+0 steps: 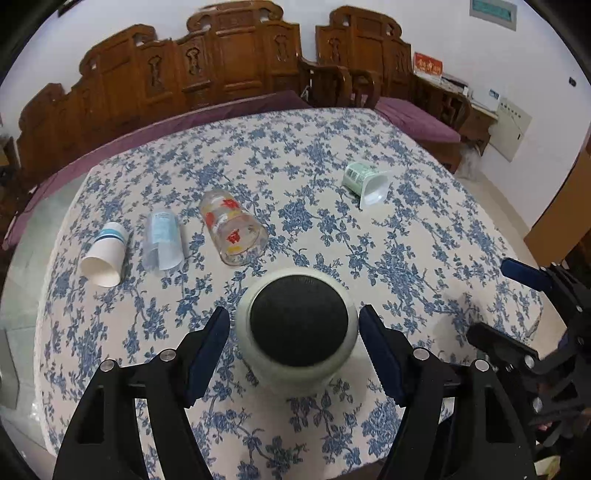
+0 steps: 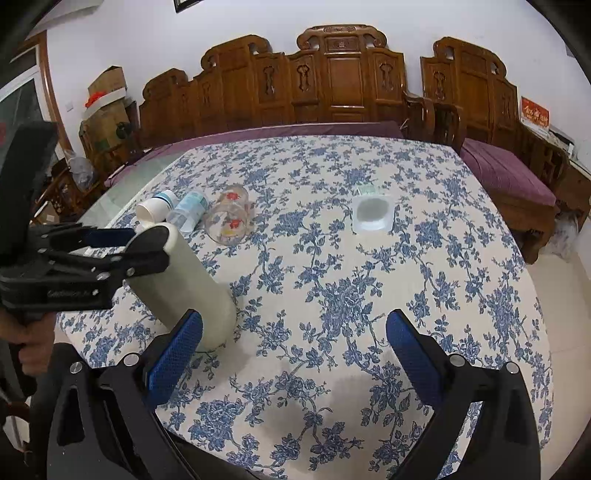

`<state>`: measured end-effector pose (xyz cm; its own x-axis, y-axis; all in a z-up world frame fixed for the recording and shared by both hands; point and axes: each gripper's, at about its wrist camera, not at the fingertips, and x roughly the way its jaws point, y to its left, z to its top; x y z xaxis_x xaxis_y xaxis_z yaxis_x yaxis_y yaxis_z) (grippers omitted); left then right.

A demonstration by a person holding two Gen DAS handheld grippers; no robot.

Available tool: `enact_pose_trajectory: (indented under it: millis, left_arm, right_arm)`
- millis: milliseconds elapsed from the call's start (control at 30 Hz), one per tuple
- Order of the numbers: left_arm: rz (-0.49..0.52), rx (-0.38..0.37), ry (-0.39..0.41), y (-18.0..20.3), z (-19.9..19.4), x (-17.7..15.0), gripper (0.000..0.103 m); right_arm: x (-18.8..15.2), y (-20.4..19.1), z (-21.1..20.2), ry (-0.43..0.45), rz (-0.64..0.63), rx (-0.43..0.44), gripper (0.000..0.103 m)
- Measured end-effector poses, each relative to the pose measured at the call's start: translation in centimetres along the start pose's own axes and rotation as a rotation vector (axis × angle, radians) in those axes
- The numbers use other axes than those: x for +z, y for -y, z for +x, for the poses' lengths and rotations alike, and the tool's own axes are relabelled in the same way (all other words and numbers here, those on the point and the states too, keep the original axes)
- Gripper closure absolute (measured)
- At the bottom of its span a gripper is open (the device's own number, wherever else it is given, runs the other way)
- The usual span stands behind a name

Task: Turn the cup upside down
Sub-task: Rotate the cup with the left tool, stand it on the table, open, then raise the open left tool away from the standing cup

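The cream cup (image 1: pixel 297 328) stands on the desk (image 1: pixel 424 251) between the left claw's (image 1: pixel 294 325) parted fingers, neither clearly touching it. The right claw (image 2: pixel 295 332) gapes wide beside it, holding nothing.

Even soft indoor light, faint shadows, strong fisheye bending, dark vignette corners, slight blur

White walls (image 2: pixel 258 22) ring the room, and along the back runs a long carved wooden bench (image 2: pixel 332 74) with a purple cushion (image 2: pixel 295 129) on its seat. To the right sits a matching wooden armchair (image 2: pixel 476 88), purple cushion too. Stacked cardboard boxes (image 2: pixel 107 99) crowd the left corner by a door frame (image 2: pixel 51 92). A red sign (image 2: pixel 533 114) leans on the far right side. The tabletop (image 2: pixel 369 277) wears a blue floral cloth. The floor (image 2: pixel 561 295) looks pale.
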<state>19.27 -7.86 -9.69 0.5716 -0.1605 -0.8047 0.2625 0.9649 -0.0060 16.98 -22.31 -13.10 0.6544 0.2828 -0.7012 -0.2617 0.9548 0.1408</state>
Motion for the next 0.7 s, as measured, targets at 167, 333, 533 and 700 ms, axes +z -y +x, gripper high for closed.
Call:
enact_pose_trajectory:
  millis: [167, 333, 533, 700]
  left_arm:
    - [-0.017, 0.023, 0.053, -1.0, -2.7, -1.3, 0.019]
    - [-0.033, 0.056, 0.090, -2.0, -5.2, -3.0, 0.008]
    - [-0.084, 0.068, 0.090, -3.3, -7.3, -5.6, 0.008]
    - [-0.110, 0.087, 0.099, -3.9, -8.4, -7.7, 0.008]
  right_arm:
    - [0.3, -1.1, -1.1, 0.025, -0.004, -0.005, 0.003]
    - [0.0, -2.6, -2.5, 0.050, 0.002, -0.003, 0.003]
    - [-0.9, -4.5, -3.9, 0.069, 0.013, 0.011, 0.003]
    - [-1.9, -5.8, -4.8, 0.082, 0.024, 0.022, 0.003]
